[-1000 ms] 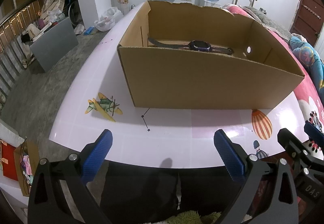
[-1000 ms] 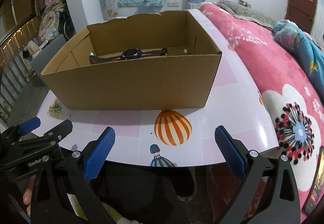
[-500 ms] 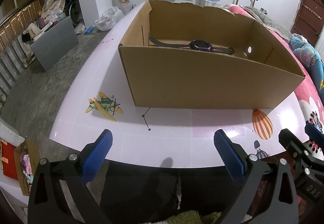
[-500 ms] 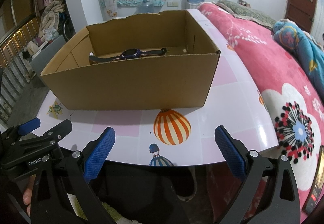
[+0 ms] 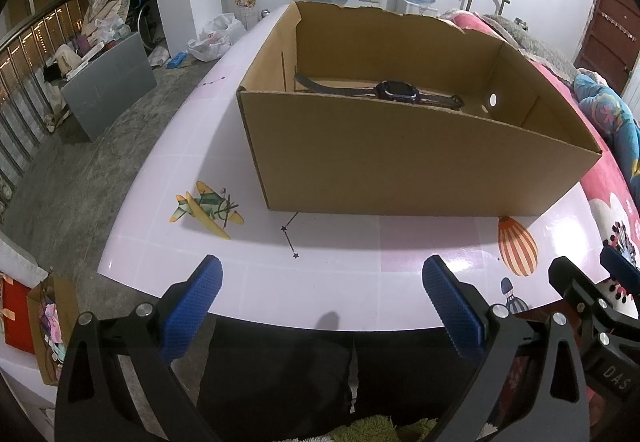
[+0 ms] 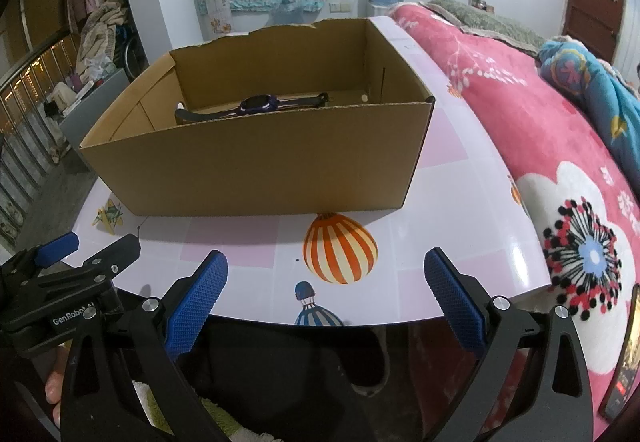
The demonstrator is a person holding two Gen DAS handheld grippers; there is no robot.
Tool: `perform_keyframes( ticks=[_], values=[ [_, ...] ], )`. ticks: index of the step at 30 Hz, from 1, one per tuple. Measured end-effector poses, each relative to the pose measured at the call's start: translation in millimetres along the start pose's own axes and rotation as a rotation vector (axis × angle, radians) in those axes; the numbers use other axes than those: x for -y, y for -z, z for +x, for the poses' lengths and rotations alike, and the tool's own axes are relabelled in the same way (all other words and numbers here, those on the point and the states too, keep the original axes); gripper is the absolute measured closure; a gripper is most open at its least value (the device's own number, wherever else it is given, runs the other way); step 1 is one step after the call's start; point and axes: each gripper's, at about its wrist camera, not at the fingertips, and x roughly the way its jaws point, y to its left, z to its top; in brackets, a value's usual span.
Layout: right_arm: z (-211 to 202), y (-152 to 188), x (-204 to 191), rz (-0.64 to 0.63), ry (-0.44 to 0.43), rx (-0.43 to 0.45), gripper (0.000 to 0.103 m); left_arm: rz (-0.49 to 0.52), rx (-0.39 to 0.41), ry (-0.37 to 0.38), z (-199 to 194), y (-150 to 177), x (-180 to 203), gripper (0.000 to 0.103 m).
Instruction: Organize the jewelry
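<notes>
Because nothing is gripped, the left gripper (image 5: 322, 306) hangs spread wide just short of the cardboard box (image 5: 400, 162), where the smartwatch (image 5: 394, 90) lies flat inside. Seen from the right wrist, the right gripper (image 6: 326, 300) likewise gapes empty before the box, apparently idle.

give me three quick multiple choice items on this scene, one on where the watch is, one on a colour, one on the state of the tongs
1. Where is the watch?
A. on the table
B. inside the cardboard box
C. held in the tongs

2. What colour are the pads on the tongs?
A. blue
B. red
C. green

3. What state are the left tongs and right tongs in?
A. both shut
B. one gripping the box
C. both open and empty

Key: 1 B, it lies on the box floor; 2 A, the textured pads are blue; 3 C, a wide gap shows between each pair of pads.
</notes>
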Motion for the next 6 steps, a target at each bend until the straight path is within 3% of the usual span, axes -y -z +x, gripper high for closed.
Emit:
perform_keyframes(
  ticks=[6],
  values=[
    [-0.5,0.8,0.1,0.002,0.002,0.001,0.008,-0.029,-0.007,0.004,0.4,-0.9,-3.5,0.005]
  ],
)
